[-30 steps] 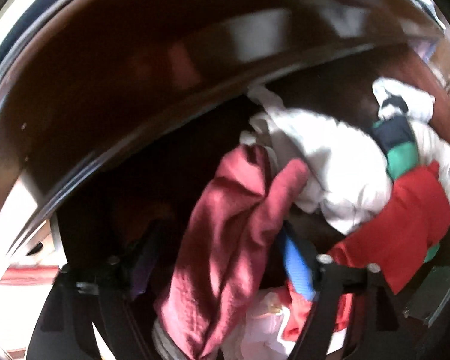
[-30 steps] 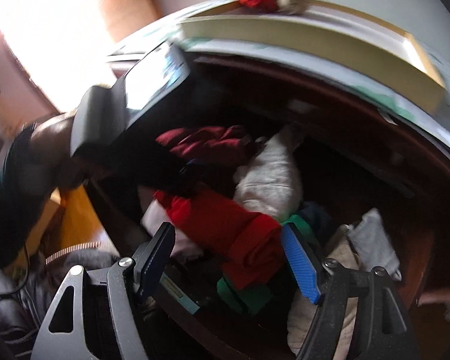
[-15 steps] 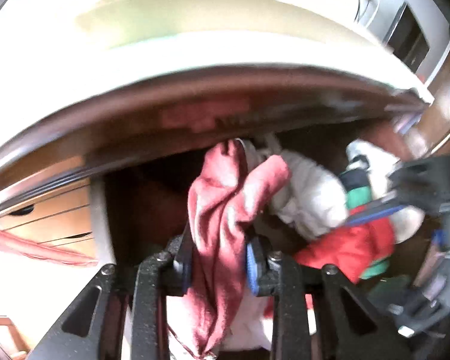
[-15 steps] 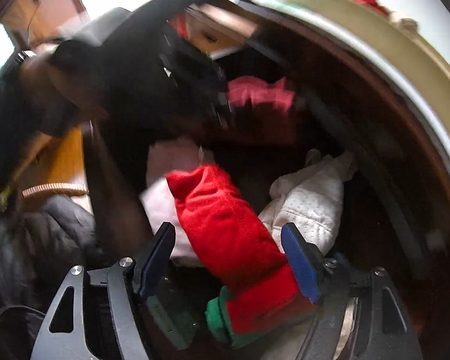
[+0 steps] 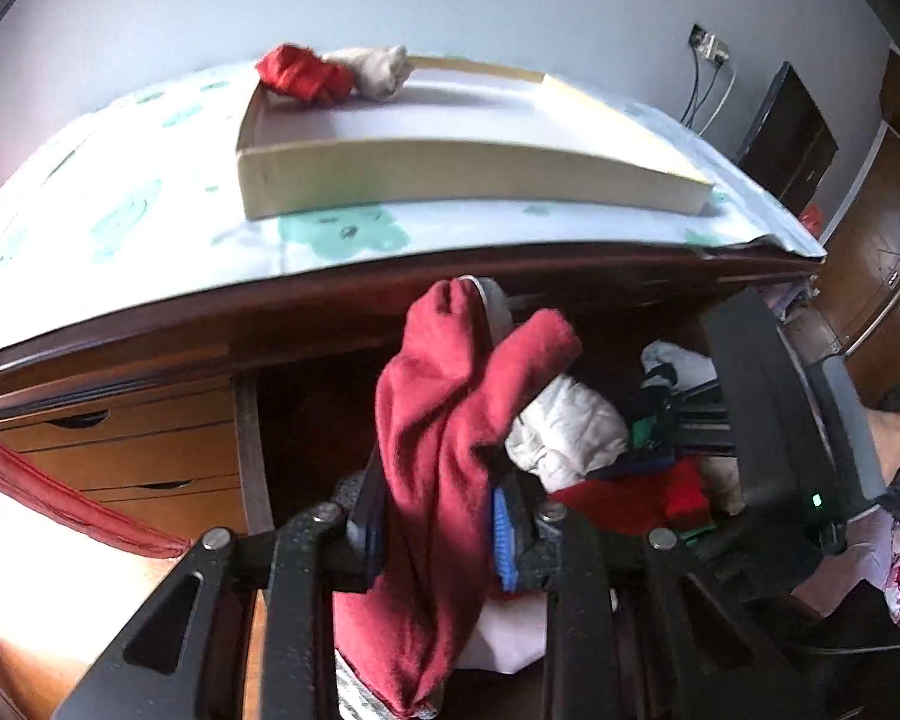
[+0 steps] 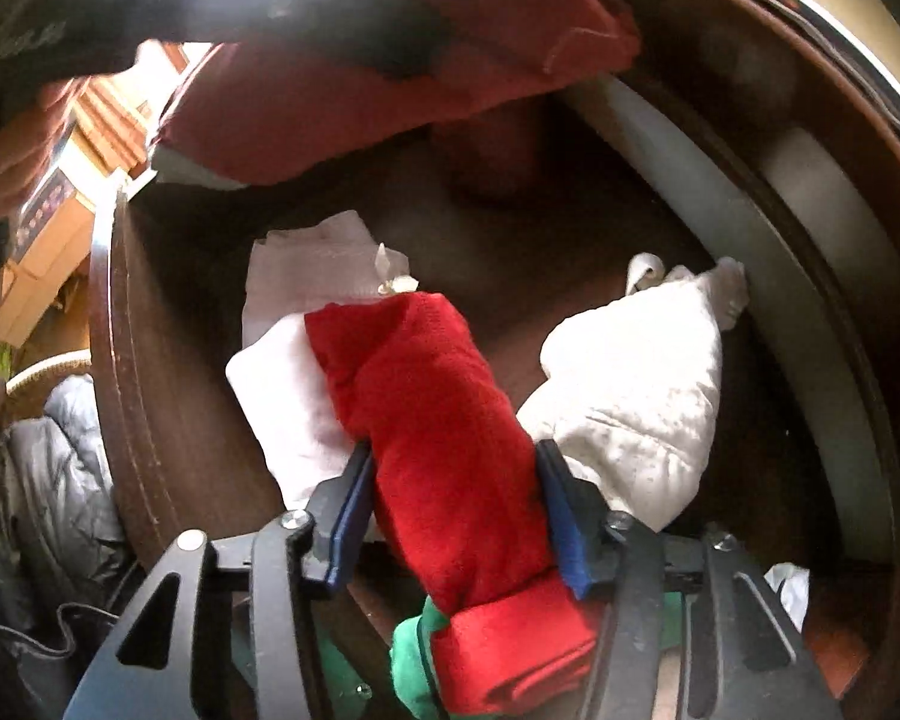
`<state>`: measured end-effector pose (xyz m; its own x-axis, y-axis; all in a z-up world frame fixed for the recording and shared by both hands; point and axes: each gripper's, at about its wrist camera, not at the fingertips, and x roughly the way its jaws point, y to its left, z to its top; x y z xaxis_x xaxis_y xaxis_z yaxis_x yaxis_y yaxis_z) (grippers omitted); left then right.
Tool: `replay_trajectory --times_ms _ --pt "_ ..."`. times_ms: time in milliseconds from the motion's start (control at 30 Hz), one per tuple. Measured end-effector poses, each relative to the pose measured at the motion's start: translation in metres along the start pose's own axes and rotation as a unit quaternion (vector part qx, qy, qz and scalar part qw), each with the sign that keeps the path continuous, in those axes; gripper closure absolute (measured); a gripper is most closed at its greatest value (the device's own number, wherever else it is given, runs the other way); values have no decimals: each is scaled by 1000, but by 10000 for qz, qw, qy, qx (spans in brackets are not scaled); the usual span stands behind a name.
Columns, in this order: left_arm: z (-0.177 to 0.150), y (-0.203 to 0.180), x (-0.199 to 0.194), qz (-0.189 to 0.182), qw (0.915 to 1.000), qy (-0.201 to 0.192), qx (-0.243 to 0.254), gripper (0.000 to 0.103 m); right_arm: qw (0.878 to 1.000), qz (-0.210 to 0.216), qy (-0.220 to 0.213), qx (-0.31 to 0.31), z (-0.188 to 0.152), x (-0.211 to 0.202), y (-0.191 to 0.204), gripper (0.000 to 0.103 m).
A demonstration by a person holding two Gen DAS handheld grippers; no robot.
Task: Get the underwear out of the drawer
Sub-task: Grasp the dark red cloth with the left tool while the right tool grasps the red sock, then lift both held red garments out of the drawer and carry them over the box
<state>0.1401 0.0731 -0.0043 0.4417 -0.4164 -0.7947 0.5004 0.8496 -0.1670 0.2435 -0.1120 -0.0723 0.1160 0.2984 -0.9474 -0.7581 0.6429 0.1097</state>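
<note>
Lifted since before: maroon underwear (image 5: 444, 450) pinched; no legible writing.

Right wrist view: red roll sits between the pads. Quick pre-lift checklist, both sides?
1. Right hand-held gripper pads on the bright red roll: ok; jaws have just been closing, both pads against its sides.
2. Grip centred on the roll: cannot tell; the green-edged end sits behind the pads.
3. White padded piece free of the pads: not ok; it touches the right-hand pad.
4. Left hand-held gripper shut on the dark red garment: ok.
5. Dark red garment out of the drawer: ok, it hangs lifted.
6. Cardboard tray has room: ok; two pieces at its far corner.
</note>
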Motion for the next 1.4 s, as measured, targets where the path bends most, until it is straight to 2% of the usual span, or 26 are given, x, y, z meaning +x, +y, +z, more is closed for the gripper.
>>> replay_trajectory --times_ms 133,233,333,400,467,633,833,1000,1233,1400 --pt "-8 -5 -7 -111 9998 -169 33 77 9976 270 -390 507 -15 -14 -13 58" --pt "-5 -8 -11 -128 9996 -237 -13 77 9882 605 -809 1150 -32 -30 -31 58" --pt "-2 -6 -15 -247 9990 -335 -183 76 9624 1140 -1438 2003 -54 -50 -53 58" --pt "2 -8 -19 -313 9983 -414 -265 76 9364 1491 -1910 2538 -67 -65 -65 58" --pt "6 -14 -22 -313 9980 -487 -244 76 9141 1660 -2324 2880 -78 -79 -71 58" --pt "13 -25 -35 -268 9969 -713 -194 76 8855 1738 -2988 3104 -84 -113 -84 58" --pt "20 -34 -45 -249 9954 -902 -207 76 8578 1782 -3427 3391 -76 -133 -89 58" --pt "35 -41 -55 -198 9925 -1197 -161 76 8265 2012 -3708 3728 -78 -139 -97 58" --pt "57 -52 -55 -86 9900 -1406 -96 76 8014 2014 -4087 3876 -64 -157 -109 58" --pt "78 -60 -50 176 9890 -1472 7 76 7954 1881 -4259 3880 -52 -167 -116 58"
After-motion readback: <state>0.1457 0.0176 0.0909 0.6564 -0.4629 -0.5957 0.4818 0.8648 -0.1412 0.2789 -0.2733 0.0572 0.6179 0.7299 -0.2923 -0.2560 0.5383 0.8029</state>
